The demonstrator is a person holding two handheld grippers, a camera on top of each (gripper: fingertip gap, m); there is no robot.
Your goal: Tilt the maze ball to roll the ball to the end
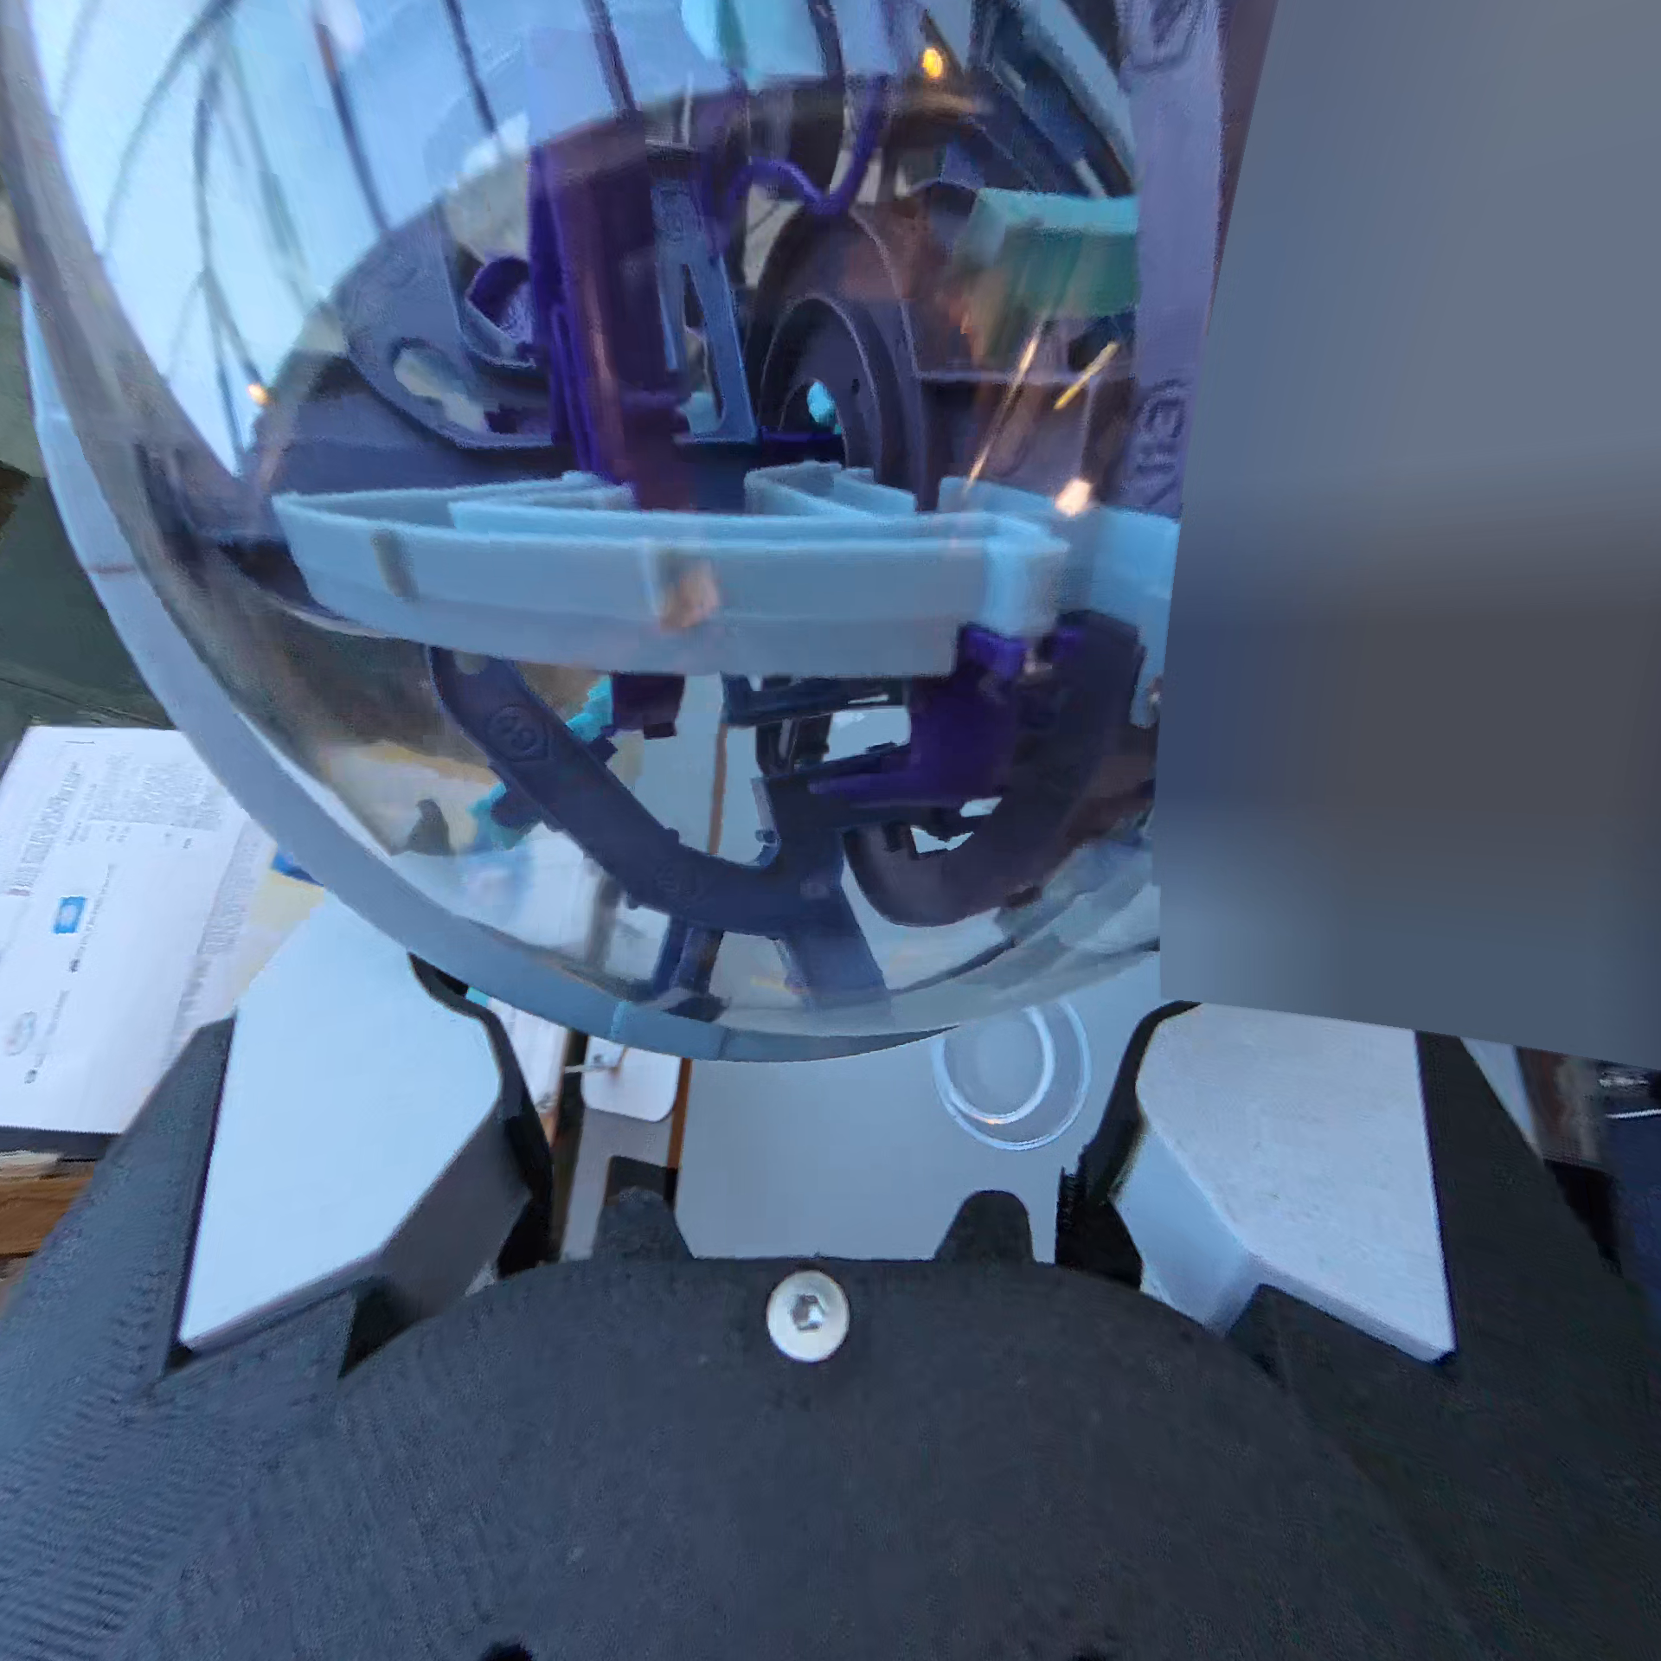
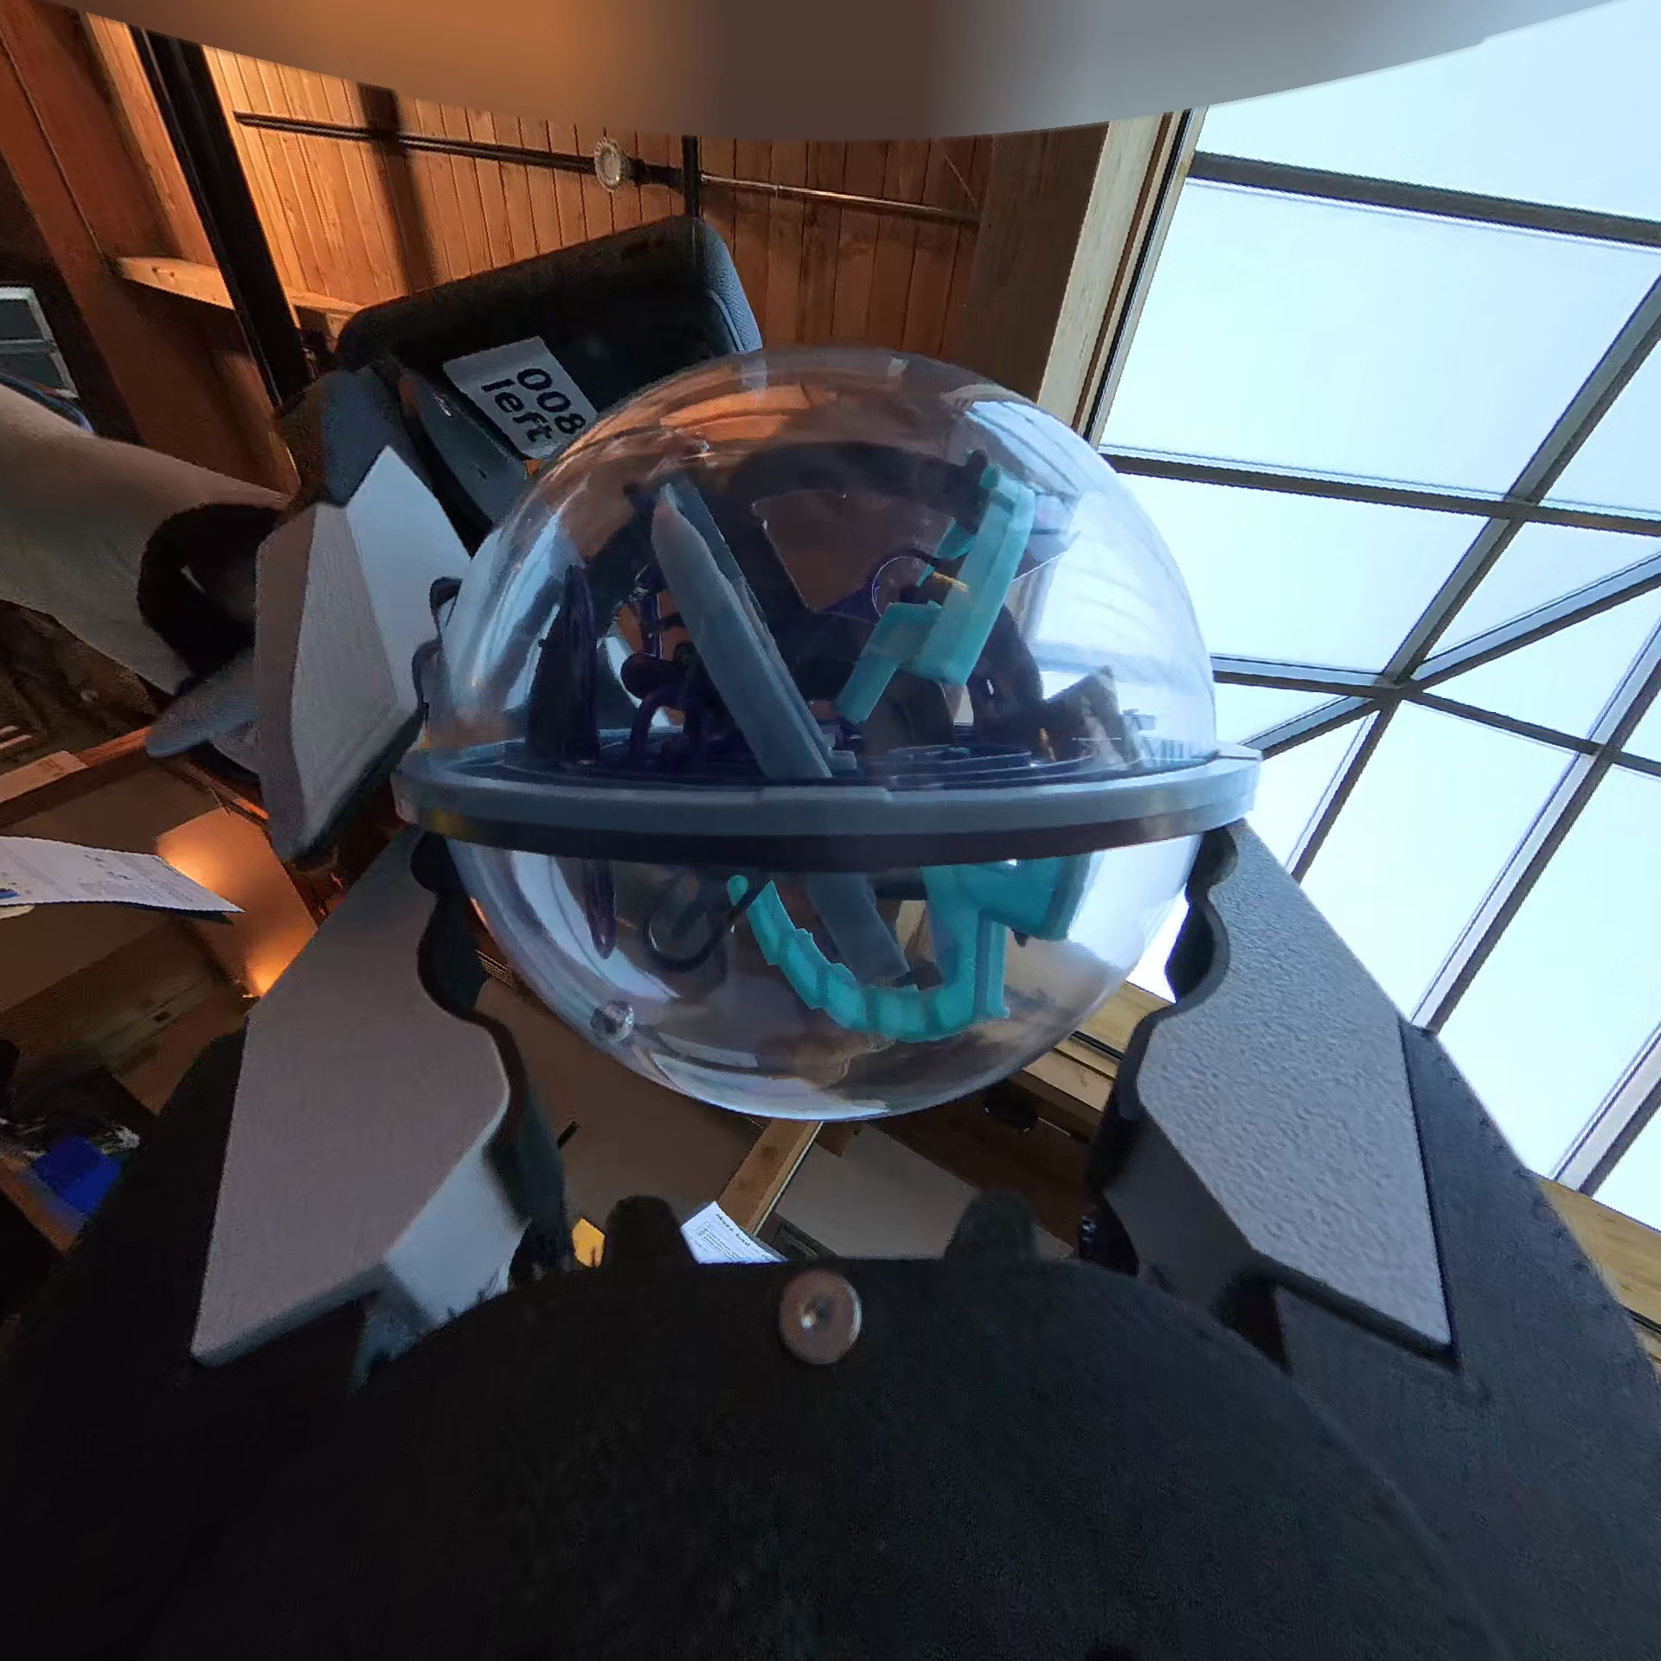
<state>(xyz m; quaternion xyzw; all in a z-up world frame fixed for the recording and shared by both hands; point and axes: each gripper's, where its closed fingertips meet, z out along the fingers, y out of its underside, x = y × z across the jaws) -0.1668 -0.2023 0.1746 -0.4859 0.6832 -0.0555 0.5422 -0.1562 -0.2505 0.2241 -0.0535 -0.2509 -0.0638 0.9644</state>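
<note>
The maze ball is a clear sphere with a grey equator ring and grey, purple and teal tracks inside. My right gripper is shut on it, one fingertip on each side just under the ring, and holds it up in the air. A small steel ball lies low against the lower shell. My left gripper has wide jaws, and its fingertips rest against the sphere, which fills that view. In the right wrist view its white pad touches the ball's left side.
A white table lies below with a clear ring stand and printed papers at its left. A big window is on the right, a wooden wall behind. A sleeve shows at the left.
</note>
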